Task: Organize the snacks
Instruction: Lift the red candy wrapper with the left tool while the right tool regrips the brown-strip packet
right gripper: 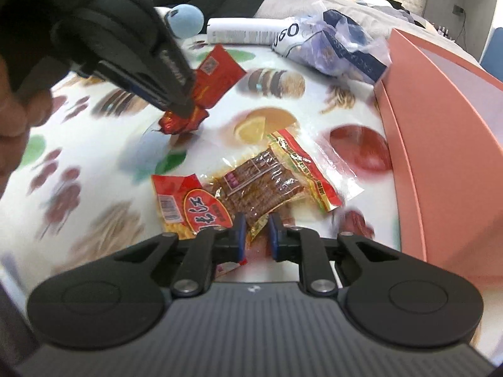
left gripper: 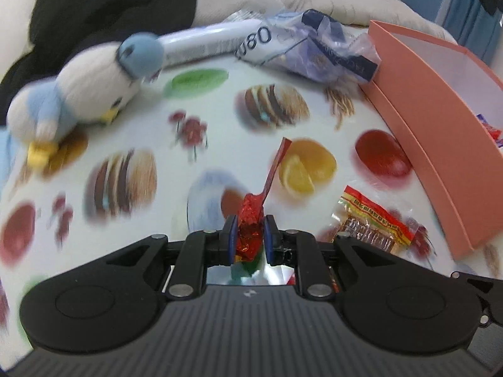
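Glossy printed plastic cloth with food pictures (left gripper: 220, 119): smooth, covers the surface. Crinkled red foil snack wrapper (left gripper: 251, 216): shiny, metallic. Clear plastic snack packet with red and yellow border (right gripper: 270, 182): glossy, creased. Red and yellow printed snack packet (right gripper: 185, 204): glossy film. Pink box (left gripper: 424, 144): matt card, smooth, pale inside. White and blue plush bird (left gripper: 88, 94): soft, fuzzy cloth. Crumpled translucent plastic bag (left gripper: 317, 53): thin, shiny. White tube (right gripper: 242, 31): smooth. Left gripper (left gripper: 248, 238): matt black plastic, ribbed housing, blue pads, small metal pins.
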{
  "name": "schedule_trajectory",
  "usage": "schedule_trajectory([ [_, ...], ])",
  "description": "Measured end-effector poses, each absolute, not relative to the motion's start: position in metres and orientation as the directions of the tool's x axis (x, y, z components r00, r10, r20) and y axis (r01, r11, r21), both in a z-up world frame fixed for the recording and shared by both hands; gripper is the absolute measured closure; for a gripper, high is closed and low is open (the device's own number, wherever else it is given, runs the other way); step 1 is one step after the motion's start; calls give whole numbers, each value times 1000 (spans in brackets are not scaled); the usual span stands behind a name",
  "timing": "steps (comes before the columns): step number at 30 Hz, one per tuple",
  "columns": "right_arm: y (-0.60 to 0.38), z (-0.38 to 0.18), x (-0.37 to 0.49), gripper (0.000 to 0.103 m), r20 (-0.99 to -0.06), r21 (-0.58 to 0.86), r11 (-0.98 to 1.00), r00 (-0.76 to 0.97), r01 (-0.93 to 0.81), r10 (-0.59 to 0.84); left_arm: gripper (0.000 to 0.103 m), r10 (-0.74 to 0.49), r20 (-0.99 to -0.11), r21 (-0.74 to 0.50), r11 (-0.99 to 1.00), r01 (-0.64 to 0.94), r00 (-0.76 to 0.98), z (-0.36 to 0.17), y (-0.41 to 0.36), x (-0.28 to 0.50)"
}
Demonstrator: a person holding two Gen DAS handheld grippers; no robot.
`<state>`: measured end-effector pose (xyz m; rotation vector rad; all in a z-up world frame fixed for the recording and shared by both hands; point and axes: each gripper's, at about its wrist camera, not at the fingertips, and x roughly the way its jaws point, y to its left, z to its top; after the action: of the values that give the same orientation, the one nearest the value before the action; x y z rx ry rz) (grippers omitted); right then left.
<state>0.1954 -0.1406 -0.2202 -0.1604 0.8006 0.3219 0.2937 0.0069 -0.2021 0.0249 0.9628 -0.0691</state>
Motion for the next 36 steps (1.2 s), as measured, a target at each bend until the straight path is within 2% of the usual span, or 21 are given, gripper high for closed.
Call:
schedule_trajectory([
  [10,-164,-213,140,87,-744,-7,939,629,-344,225,83,-107,-829,-107,994,33,550,-204,11,215],
  [15,-182,-212,135,84,-761,26,942,604,-335,236,83,-127,-829,-134,991,26,545,-207,10,195],
  [17,-186,-212,134,78,-761,33,943,603,-331,238,83,-132,-827,-145,989,19,546,-208,11,194],
  [18,-189,-213,134,66,-762,39,945,602,-323,237,83,-134,-826,-149,989,18,548,-207,12,194],
  [19,-191,-212,134,45,-763,48,948,601,-315,238,83,-136,-825,-152,988,17,548,-207,12,194],
  [20,-194,-212,134,35,-761,62,951,602,-303,242,83,-140,-825,-156,988,17,547,-206,13,194],
  [21,-197,-212,134,18,-754,80,955,609,-285,245,83,-143,-825,-158,987,19,547,-205,13,194],
  [30,-195,-212,144,16,-707,174,958,648,-229,283,83,-155,-815,-183,983,5,558,-202,17,191],
  [36,-179,-226,156,16,-725,108,973,653,-204,218,83,-164,-814,-196,981,1,558,-204,22,187],
])
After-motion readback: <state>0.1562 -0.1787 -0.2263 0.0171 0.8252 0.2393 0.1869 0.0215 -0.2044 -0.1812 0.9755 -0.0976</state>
